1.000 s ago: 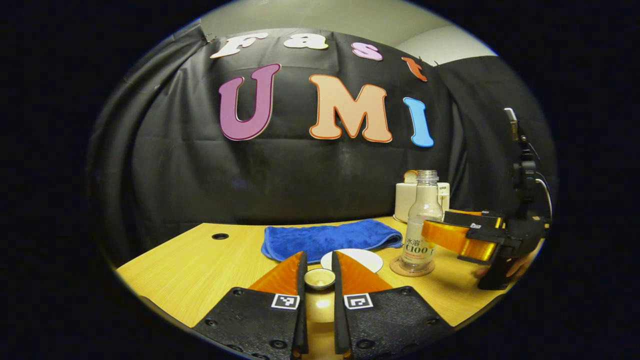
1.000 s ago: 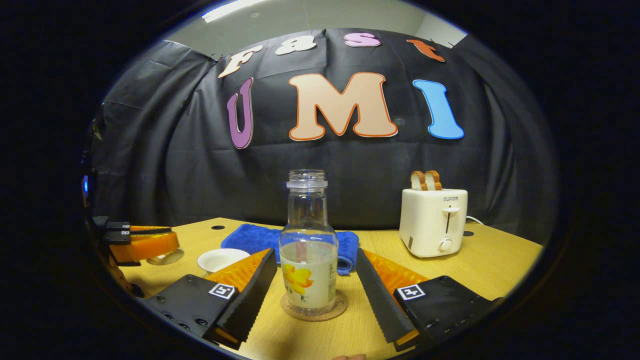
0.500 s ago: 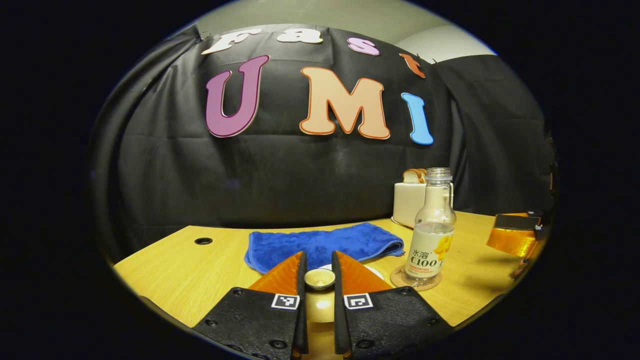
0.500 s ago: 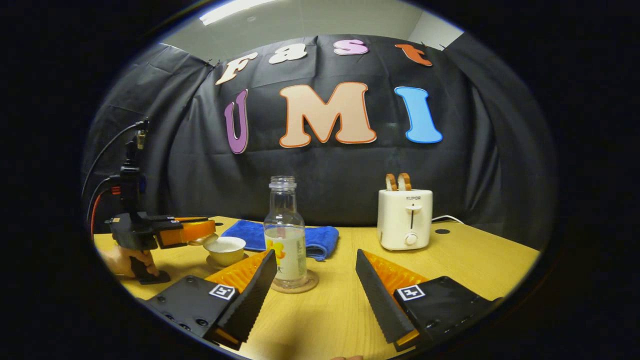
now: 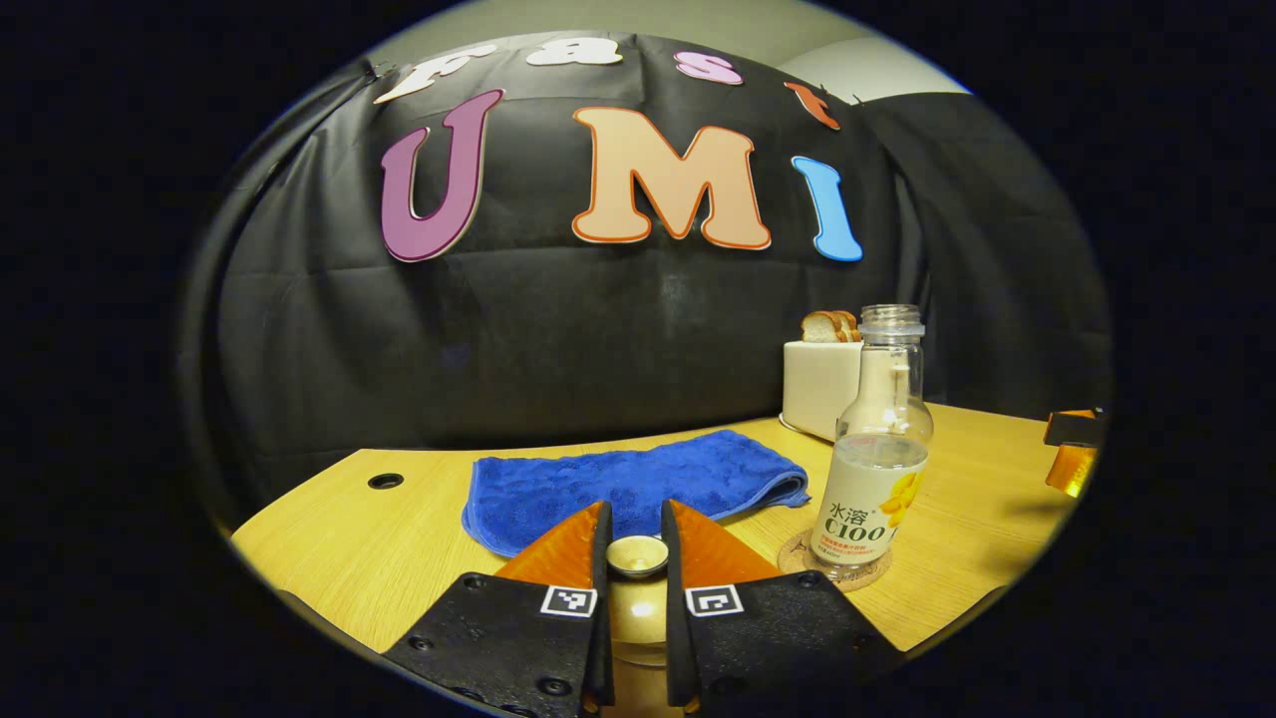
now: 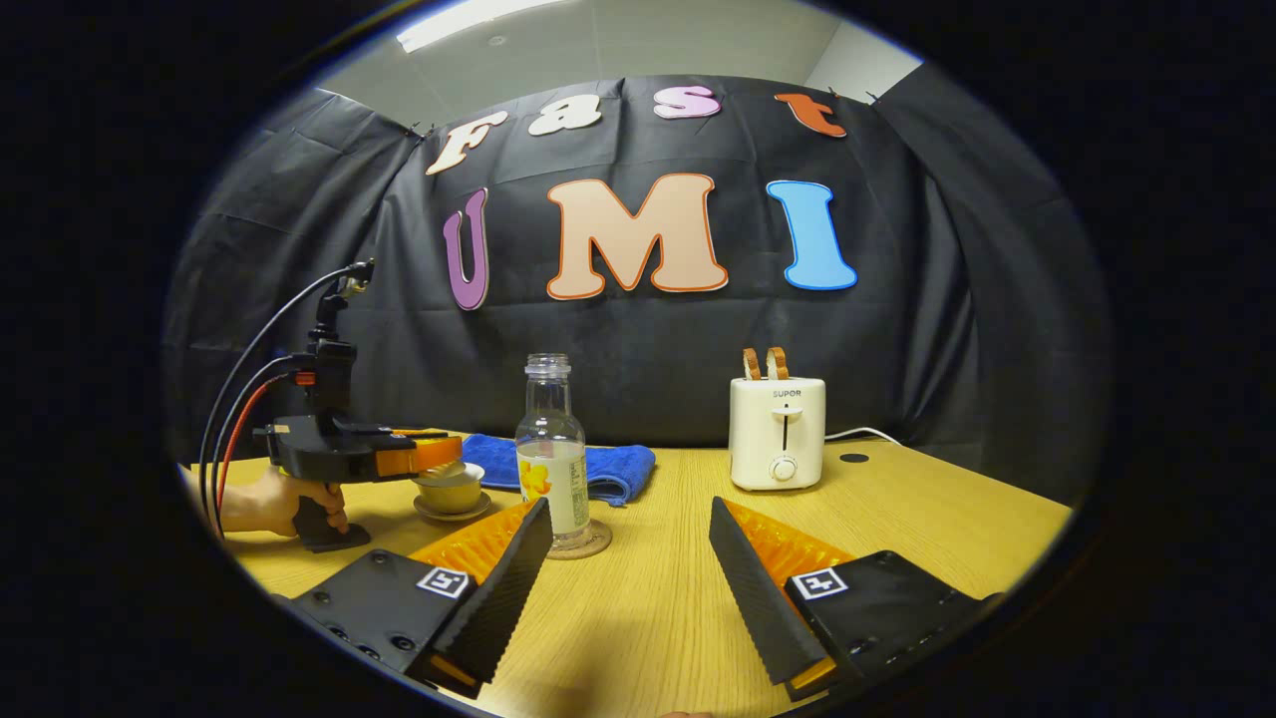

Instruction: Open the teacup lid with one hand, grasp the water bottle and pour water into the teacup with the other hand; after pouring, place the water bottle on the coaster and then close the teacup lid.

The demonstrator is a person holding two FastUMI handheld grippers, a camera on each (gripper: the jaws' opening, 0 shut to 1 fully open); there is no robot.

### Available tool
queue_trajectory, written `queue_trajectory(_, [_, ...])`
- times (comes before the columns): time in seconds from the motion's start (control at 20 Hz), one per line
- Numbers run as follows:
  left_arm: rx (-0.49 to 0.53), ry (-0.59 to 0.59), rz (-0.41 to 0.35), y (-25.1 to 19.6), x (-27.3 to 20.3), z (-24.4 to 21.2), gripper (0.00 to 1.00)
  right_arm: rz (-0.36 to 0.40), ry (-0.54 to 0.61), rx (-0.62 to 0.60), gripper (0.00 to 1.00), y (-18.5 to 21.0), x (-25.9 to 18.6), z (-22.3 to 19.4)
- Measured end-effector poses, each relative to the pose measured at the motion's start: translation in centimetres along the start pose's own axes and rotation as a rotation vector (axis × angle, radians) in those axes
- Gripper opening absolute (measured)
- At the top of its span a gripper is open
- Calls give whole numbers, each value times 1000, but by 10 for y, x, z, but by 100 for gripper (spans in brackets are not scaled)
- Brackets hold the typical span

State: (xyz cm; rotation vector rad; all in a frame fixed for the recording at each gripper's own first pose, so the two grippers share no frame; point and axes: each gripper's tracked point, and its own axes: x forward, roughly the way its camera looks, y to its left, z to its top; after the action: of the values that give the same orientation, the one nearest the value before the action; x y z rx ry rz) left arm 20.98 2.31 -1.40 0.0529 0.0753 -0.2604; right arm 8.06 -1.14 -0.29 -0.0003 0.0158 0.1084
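Note:
My left gripper (image 5: 636,527) is shut on the knob of the pale teacup lid (image 5: 638,556). In the right gripper view the left gripper (image 6: 424,461), held by a hand (image 6: 264,504), keeps the lid right over the teacup (image 6: 449,493) on its saucer (image 6: 454,513); whether the lid touches the rim I cannot tell. The uncapped water bottle (image 6: 551,469) stands upright, partly filled, on the round coaster (image 6: 583,543). It also stands right of my left fingers as the bottle (image 5: 875,469) on the coaster (image 5: 837,566). My right gripper (image 6: 630,558) is open and empty, short of the bottle.
A blue towel (image 5: 628,484) lies behind the cup, and shows as the towel (image 6: 603,469) beyond the bottle. A white toaster (image 6: 778,434) with two bread slices stands at the back right. The wooden table (image 6: 897,509) has bare room to the right.
My right gripper has drawn back from the bottle, which stays on the coaster. My left gripper has carried the lid forward and down over the teacup.

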Motion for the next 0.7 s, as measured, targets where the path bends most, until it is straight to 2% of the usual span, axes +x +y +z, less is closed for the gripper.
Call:
queue_trajectory(0.4, [71, 82, 25, -4, 7, -11, 18, 5, 1, 0, 96, 0, -2, 0])
queue_trajectory(0.7, [103, 97, 35, -5, 6, -12, 18, 4, 2, 0, 95, 0, -2, 0])
